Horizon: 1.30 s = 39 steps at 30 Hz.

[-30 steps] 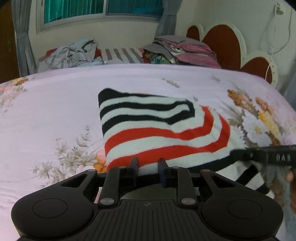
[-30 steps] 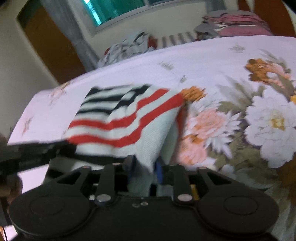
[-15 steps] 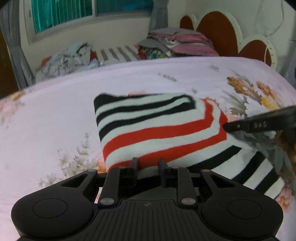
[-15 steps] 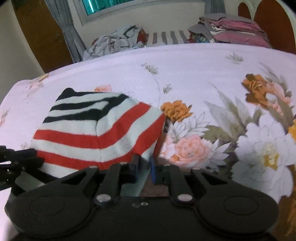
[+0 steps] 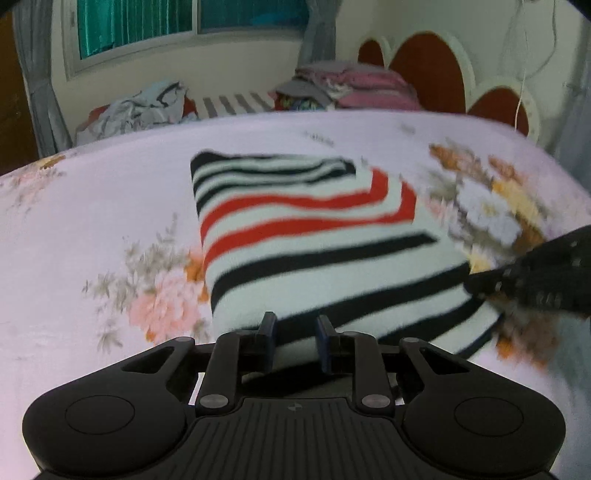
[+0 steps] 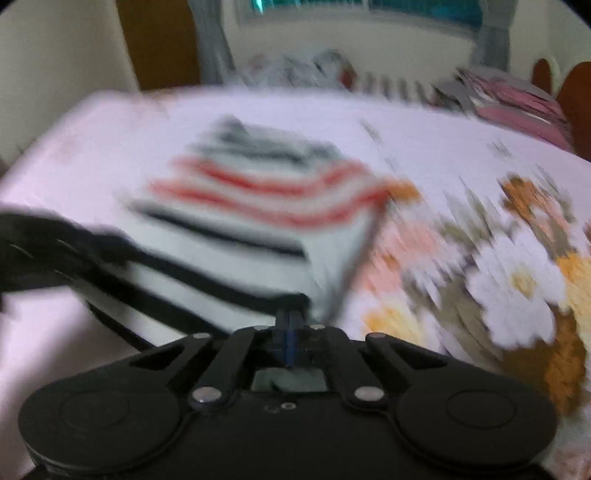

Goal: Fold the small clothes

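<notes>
The folded striped sweater [image 5: 314, 251] lies lengthwise away across the floral bed [image 5: 92, 206]. The left gripper [image 5: 293, 332] narrowly clasps its near edge; the right gripper [image 6: 290, 325] has just closed, whether on cloth I cannot tell.

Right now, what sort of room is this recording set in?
Most likely a bedroom: a bed with a floral bedsheet, a scalloped headboard against the wall, and piles of clothes at the far edge.

Home bedroom: floral bedsheet [image 5: 110, 192], scalloped headboard [image 5: 432, 70], curtained window [image 5: 184, 26], apparently clothes piles [image 5: 351, 83] behind.
</notes>
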Motion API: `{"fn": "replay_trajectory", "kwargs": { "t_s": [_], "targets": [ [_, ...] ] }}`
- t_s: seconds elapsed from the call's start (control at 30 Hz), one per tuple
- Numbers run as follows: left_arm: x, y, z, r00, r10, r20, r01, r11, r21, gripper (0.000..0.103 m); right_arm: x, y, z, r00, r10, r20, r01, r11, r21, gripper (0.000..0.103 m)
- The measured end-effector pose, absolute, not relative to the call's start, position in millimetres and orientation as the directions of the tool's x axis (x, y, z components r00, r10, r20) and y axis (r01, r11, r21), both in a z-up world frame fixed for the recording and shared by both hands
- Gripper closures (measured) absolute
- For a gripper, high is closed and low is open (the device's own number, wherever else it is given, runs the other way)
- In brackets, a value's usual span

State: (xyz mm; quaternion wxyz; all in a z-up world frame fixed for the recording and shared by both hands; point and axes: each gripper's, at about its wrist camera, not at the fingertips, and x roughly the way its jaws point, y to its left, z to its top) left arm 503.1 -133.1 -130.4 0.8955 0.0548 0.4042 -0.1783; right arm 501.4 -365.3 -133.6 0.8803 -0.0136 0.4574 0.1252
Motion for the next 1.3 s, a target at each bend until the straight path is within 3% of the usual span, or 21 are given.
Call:
{"fn": "replay_trajectory", "kwargs": {
  "t_s": [0.33,0.5,0.93,0.97,1.03,1.13,1.3],
  "targets": [
    [469.6,-120.9,-128.4,0.612,-0.273,-0.742,0.337,0.939,-0.067,0.079,477.6,-365.5,-103.1,0.611,0.281,-0.740,-0.245,0.956,0.161,0.100],
    [471.3,-120.5,-138.6,0.598,-0.265,-0.756,0.307,0.948,-0.090,0.079,480.2,-365.4,-147.3,0.530,0.235,-0.815,-0.217,0.966,0.137,0.097],
    [491.8,-121.7,-109.1,0.660,-0.227,-0.716,0.273,0.961,-0.054,0.077,490.4,-401.4,-104.9,0.637,0.290,-0.715,-0.132,0.954,0.269,0.094],
    [494.6,-122.2,-108.1,0.665,-0.222,-0.713,0.272,0.961,-0.045,0.073,494.2,-402.2,-105.9,0.637,0.288,-0.715,-0.125,0.954,0.272,0.093],
    [500.6,-121.5,-105.1,0.686,-0.206,-0.698,0.261,0.965,-0.029,0.028,502.7,-405.5,-108.3,0.637,0.278,-0.719,-0.099,0.954,0.281,0.086],
    [510.9,-119.9,-103.8,0.701,-0.197,-0.686,0.254,0.967,-0.018,0.023,513.6,-413.0,-112.7,0.635,0.289,-0.717,-0.055,0.942,0.331,0.077],
    [532.9,-117.9,-107.1,0.693,-0.186,-0.697,0.242,0.970,-0.018,0.023,531.8,-416.1,-123.9,0.615,0.309,-0.725,-0.026,0.927,0.373,0.077]
  ]
}}
